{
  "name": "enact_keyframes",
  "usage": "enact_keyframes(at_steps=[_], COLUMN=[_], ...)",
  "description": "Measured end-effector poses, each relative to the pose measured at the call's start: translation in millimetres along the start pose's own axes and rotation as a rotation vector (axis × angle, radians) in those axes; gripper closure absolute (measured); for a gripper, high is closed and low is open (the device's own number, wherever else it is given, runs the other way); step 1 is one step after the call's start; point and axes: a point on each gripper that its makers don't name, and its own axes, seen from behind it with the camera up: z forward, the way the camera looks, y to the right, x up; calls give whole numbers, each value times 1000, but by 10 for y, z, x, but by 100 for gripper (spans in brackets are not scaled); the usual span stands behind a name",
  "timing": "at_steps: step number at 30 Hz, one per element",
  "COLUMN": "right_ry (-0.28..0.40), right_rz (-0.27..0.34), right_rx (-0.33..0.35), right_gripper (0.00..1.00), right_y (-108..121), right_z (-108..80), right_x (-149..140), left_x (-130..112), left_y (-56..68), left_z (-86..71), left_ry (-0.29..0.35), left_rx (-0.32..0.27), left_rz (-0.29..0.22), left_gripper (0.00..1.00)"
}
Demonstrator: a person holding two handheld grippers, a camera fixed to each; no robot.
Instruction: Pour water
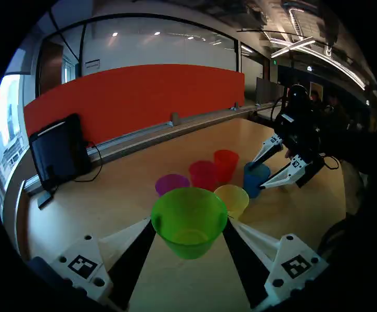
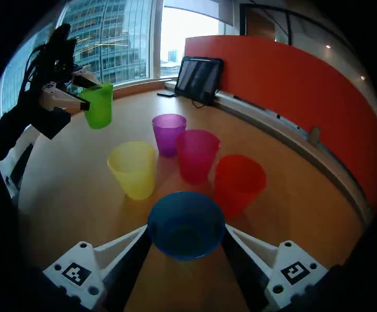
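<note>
Left gripper view: finds the left gripper clamped on a green cup, one finger pressing each side of its wall, mouth up and close to the lens. Cannot tell whether water sits in the tinted bottom. Just past the fingers, places a yellow cup, then a purple cup, a pink cup and a red cup, bunched upright on the pale wooden table. Farther ahead and to the right, catches the right gripper closed around a blue cup at the edge of that bunch.

Right gripper view: confirms both fingers bearing on the blue cup, mouth open toward the camera. Ahead of those fingers, sets the red cup to the right, the pink and purple cups in the middle and the yellow cup to the left. Far off to the upper left, picks out the green cup held roughly upright in the other gripper, apparently raised off the table and well apart from the rest. Rounds out the background with a black tablet propped beside an orange-red partition and tall windows.
</note>
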Motion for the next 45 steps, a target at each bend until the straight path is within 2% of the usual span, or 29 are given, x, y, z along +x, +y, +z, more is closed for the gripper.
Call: enact_keyframes(at_steps=[6,15,29,39,45], right_ry=[44,157,358,470,525], right_rz=[18,49,32,20,20], right_rx=[-13,-35,-65,-79,-92], right_gripper=[9,9,9,9,9], right_y=[7,-11,-127,-164,-131], right_z=[-166,-586,-1144,-1392,-1500], right_x=[80,366,879,1210,1382], left_x=[73,220,530,747,831], left_y=[78,222,513,711,833], left_z=[-52,-123,-174,-223,-249], left_ry=[23,73,209,330,375], left_rx=[-8,-22,-51,-62,-79], left_rz=[-9,-3,5,13,18], left_gripper=[13,13,13,13,13])
